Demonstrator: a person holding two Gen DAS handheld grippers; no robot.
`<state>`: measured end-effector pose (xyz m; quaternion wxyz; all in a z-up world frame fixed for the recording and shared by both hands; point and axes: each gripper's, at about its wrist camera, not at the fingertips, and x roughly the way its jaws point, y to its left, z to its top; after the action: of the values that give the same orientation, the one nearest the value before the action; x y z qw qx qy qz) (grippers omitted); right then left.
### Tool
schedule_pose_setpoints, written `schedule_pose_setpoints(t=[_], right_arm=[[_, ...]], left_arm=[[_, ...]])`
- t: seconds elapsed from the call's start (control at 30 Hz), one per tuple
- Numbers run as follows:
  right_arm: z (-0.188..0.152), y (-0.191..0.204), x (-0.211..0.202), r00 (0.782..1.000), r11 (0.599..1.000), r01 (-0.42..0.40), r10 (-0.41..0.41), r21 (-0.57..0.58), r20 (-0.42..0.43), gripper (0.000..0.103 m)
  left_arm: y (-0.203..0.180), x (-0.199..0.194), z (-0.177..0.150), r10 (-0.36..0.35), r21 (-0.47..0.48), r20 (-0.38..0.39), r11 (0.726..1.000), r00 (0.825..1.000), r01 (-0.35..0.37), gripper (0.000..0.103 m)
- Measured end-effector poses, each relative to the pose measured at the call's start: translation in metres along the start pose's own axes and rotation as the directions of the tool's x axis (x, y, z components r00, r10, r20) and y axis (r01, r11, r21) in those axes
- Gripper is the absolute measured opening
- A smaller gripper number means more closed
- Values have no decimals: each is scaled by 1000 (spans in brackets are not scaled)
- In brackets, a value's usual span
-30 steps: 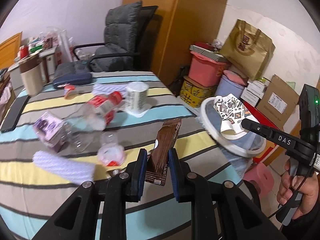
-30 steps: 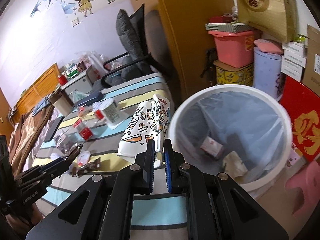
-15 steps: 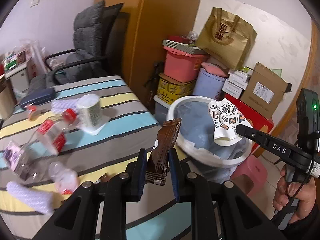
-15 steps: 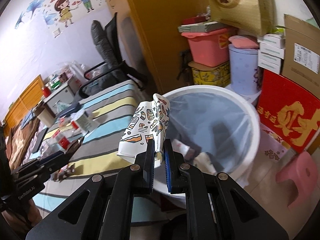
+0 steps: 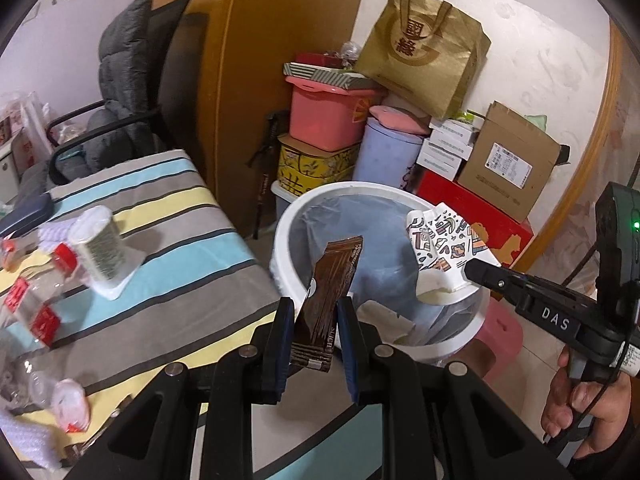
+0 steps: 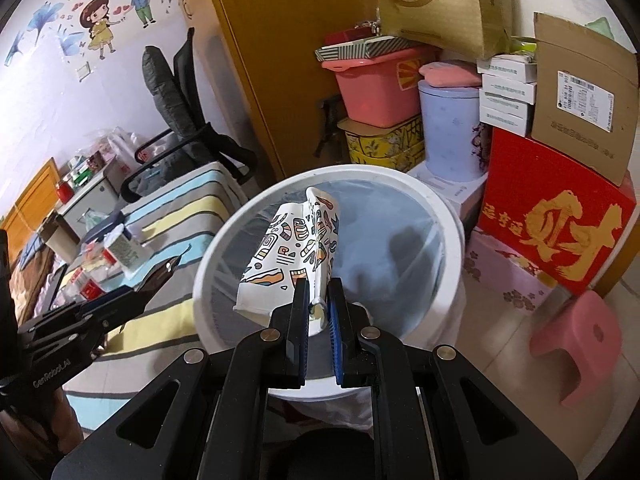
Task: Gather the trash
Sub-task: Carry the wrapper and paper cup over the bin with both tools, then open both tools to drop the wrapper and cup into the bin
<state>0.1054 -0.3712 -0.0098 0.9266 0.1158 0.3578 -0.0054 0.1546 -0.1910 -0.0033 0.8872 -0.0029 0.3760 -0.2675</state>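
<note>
While both loads hang over the white bin (image 6: 448, 216) | left tool (image 5: 313, 328) pinches brown wrapper (image 5: 330, 292) | right tool (image 6: 318, 312) pinches crushed patterned cup (image 6: 292, 256) | release over centre, clear of rim

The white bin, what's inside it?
The white bin has a clear liner and crumpled paper near the bottom. The patterned cup and brown wrapper, held above, hide the rest.

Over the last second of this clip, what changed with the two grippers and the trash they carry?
Both grippers swung from the striped table toward the white bin. The right gripper now holds the crushed patterned cup over the bin's opening; the left gripper has brought the brown wrapper to its rim. Both grips stayed shut; nothing was released.
</note>
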Motion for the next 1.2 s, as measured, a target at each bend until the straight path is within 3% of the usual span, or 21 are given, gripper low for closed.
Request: schedule_pose_setpoints(t=[0.7, 0.87, 1.2], right_arm=[[0, -22, 8, 995, 995, 97, -98, -10, -34, 14], [-1, -22, 6, 995, 995, 99, -99, -9, -21, 14], [-2, -9, -2, 999, 999, 33, -33, -27, 4, 14]], left_arm=[[-23, 58, 16, -67, 28, -69, 997, 995, 69, 23], [-22, 54, 16, -82, 22, -56, 996, 995, 83, 34], [-10, 29, 11, -59, -10, -23, 998, 998, 59, 34]])
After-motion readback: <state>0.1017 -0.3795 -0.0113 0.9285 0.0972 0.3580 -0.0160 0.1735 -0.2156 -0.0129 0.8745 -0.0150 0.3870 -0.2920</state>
